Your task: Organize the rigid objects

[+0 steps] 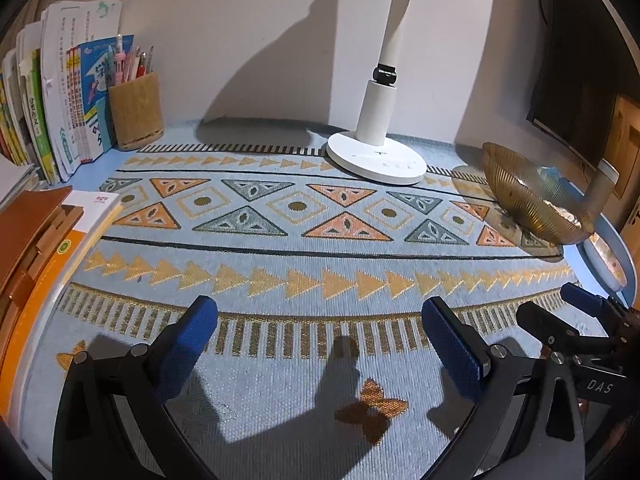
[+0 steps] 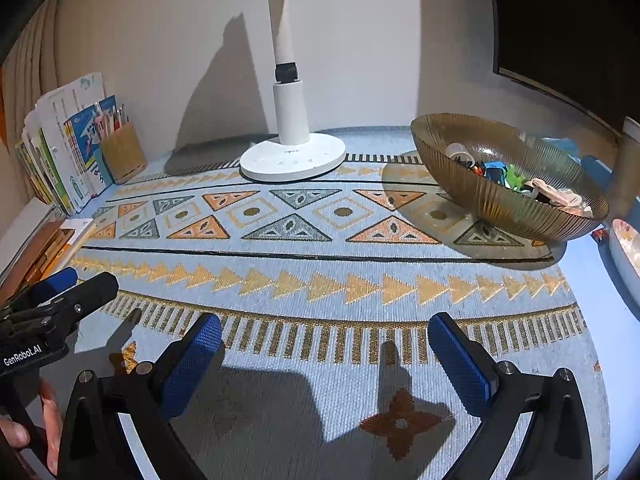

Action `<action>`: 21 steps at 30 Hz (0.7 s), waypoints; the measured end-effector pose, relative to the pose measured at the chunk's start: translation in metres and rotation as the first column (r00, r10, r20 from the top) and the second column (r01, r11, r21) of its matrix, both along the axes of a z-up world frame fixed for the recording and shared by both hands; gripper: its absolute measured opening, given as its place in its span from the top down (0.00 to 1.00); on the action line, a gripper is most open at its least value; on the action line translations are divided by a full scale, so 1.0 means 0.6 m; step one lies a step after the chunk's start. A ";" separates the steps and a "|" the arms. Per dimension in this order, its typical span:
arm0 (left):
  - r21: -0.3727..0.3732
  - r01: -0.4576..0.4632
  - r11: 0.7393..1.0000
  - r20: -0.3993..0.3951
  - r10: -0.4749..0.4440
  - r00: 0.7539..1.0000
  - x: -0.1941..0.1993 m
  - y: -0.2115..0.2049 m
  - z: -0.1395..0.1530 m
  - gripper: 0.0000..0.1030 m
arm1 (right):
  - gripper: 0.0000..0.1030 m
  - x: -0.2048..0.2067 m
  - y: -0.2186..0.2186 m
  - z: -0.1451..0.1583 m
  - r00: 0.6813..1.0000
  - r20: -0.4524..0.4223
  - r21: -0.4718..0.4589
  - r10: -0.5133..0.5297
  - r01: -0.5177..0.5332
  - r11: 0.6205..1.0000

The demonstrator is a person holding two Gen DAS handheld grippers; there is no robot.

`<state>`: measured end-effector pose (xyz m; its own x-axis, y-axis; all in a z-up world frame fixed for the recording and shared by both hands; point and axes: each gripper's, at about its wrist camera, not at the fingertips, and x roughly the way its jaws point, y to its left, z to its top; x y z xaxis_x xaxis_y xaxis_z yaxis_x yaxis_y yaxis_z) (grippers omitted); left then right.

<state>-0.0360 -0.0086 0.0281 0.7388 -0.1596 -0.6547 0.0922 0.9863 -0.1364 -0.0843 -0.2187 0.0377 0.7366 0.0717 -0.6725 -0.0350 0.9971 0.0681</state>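
- On the desk's patterned mat (image 2: pixel 320 280), both grippers sit low near the front edge, side by side, each holding nothing.
- Left gripper (image 1: pixel 320 344): jaws spread wide, blue pads (image 1: pixel 188 344) apart, only mat between them.
- Right gripper (image 2: pixel 326 356): same, jaws wide apart, nothing between the pads (image 2: pixel 460 364).
- Right wrist view looks down into the amber ribbed bowl (image 2: pixel 472 196) at far right: small rigid toys (image 2: pixel 500 172) piled inside, blue, green and pinkish pieces; exact items too small to tell.
- Left wrist view sees that bowl (image 1: pixel 520 196) mostly from outside; contents barely visible past the rim.
- Left wrist view catches the right gripper at its right edge, "DAS" printed on the body; right wrist view catches the left gripper at its left edge, "GenRobot.AI" label, with the person's fingers (image 2: pixel 48 420) gripping the handle below.
- Left wrist view shows more of the far left: book row (image 1: pixel 48 112), pen cup (image 1: pixel 136 112) with pens, brown notebook stack (image 1: pixel 36 224) at the mat's left side.
- White lamp base (image 2: pixel 292 158) stands at the back centre, to the left of the bowl and apart from it.
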 end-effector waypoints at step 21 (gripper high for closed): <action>0.042 -0.041 0.998 -0.066 0.044 0.997 0.018 0.001 -0.017 0.01 | 0.00 0.020 -0.004 -0.013 0.997 -0.076 -0.008 -0.031 0.031 1.000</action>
<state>-0.0252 -0.0078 0.0181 0.6988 -0.1012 -0.7081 0.0422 0.9941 -0.1004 -0.0726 -0.2211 0.0297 0.6854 0.0452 -0.7268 0.0008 0.9980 0.0628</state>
